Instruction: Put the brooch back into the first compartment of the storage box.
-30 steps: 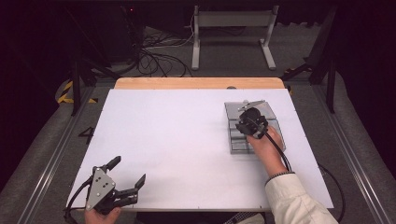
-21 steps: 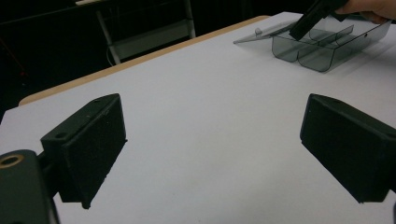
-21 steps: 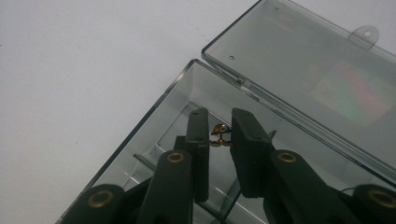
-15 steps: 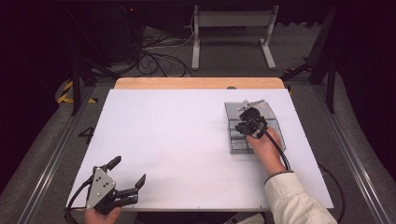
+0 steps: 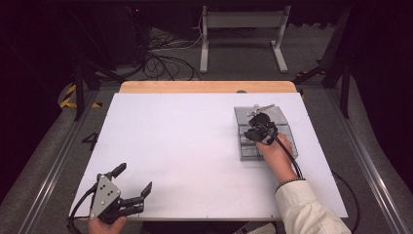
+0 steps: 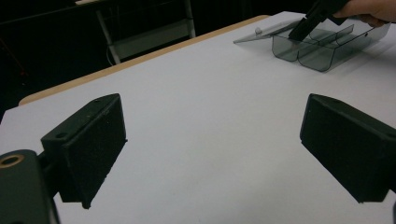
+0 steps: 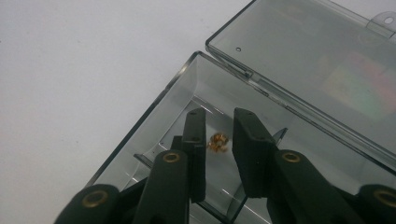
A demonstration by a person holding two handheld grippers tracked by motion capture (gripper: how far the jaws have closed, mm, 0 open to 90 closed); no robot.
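**Q:** What's your right hand-held gripper doing?

**Me:** It's dipped into a corner compartment of the smoky clear plastic box at the desk's right, jaws slightly apart around a tiny gold thing, too small to identify. Can't tell if they touch.

**Q:** Left?

**Me:** My left hand-held gripper sits wide open, empty, at the near-left corner.

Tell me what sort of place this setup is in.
Probably a lab or recording studio: a white table ringed by dark curtains, cables on the grey floor, a metal stand behind, and black-and-yellow floor tape.
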